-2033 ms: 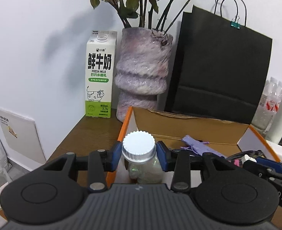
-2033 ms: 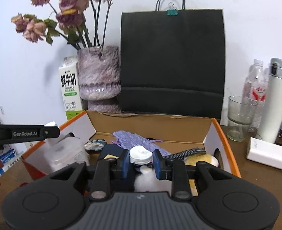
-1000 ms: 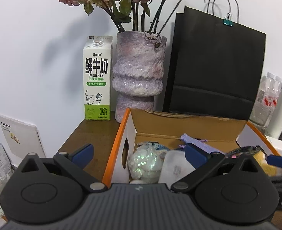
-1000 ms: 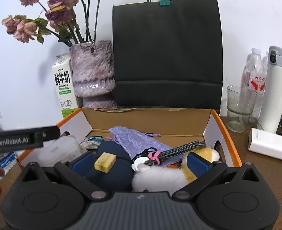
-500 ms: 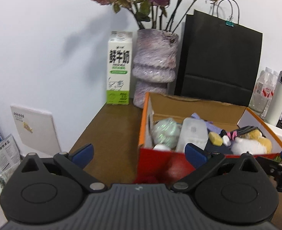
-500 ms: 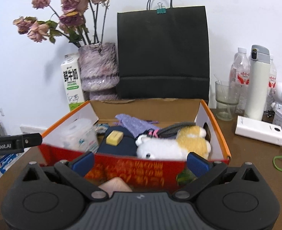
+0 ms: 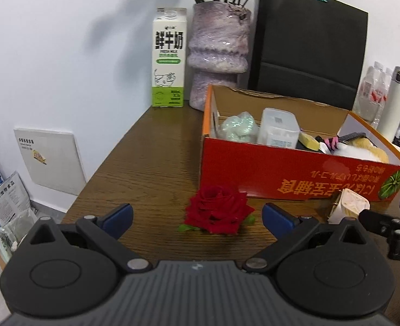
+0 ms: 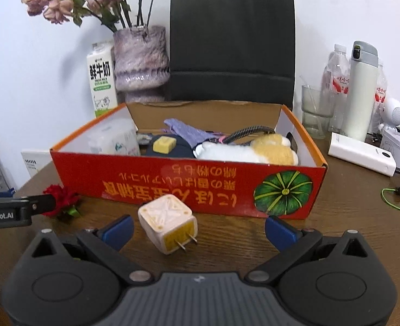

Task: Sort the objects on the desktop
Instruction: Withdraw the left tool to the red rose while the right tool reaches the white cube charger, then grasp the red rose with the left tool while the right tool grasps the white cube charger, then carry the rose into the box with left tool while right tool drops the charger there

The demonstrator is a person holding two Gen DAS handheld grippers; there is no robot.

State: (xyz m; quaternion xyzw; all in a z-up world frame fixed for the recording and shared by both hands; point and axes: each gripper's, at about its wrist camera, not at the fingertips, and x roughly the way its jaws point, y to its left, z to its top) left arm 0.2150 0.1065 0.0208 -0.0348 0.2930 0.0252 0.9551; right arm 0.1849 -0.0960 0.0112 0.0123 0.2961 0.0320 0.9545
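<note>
A red cardboard box [image 7: 295, 182] [image 8: 189, 187] stands on the wooden desk and holds several items: a clear jar, a plush toy [image 8: 254, 150], a purple pouch and a cable. A red rose [image 7: 217, 213] [image 8: 61, 199] lies on the desk in front of the box's left corner. A cream plug adapter [image 8: 167, 222] [image 7: 347, 207] lies in front of the box. My left gripper [image 7: 197, 218] is open, with the rose just ahead between its fingers. My right gripper [image 8: 198, 228] is open, with the adapter between its fingers, nearer the left one.
A milk carton [image 7: 168, 59], a purple vase [image 7: 217, 54] and a black paper bag [image 8: 231, 43] stand behind the box. A white flask [image 8: 361, 89], bottles, a glass [image 8: 314, 114] and a white power bank [image 8: 361, 157] are at the right. The desk edge drops off at the left.
Both grippers opened, left a white-capped jar and a small white-capped item in the box, then pulled back and down to the desk in front of the box.
</note>
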